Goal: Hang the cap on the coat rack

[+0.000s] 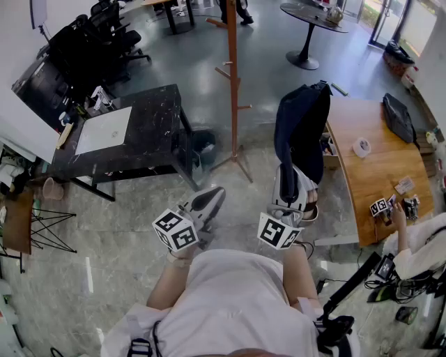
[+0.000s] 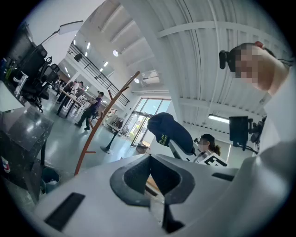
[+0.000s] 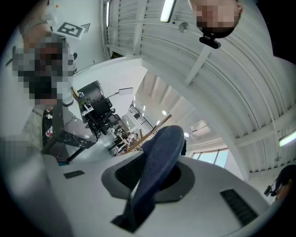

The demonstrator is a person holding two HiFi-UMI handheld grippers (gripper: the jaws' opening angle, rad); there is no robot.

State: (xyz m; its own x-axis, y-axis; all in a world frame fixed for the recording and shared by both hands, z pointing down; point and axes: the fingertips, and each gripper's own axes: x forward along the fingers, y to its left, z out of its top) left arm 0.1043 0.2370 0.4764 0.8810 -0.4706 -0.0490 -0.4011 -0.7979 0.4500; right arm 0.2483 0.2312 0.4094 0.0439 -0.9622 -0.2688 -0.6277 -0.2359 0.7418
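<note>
A dark navy cap (image 1: pixel 303 129) hangs upward from my right gripper (image 1: pixel 288 176), which is shut on its brim. In the right gripper view the blue brim (image 3: pixel 159 152) runs between the jaws of the right gripper (image 3: pixel 155 172). The orange-brown wooden coat rack (image 1: pixel 232 77) stands on the grey floor ahead, left of the cap and apart from it. My left gripper (image 1: pixel 213 196) is shut with nothing in it, lower left of the rack's foot. The left gripper view shows the left gripper (image 2: pixel 150 178), the cap (image 2: pixel 169 132) to its right and the rack (image 2: pixel 99 122) leaning across at left.
A black table (image 1: pixel 157 115) with a white sheet stands left of the rack, a dark bin (image 1: pixel 204 146) beside it. A wooden table (image 1: pixel 369 167) lies at right, where a seated person (image 1: pixel 418 244) handles small parts. Office chairs (image 1: pixel 97 38) and a round table (image 1: pixel 310 17) stand farther off.
</note>
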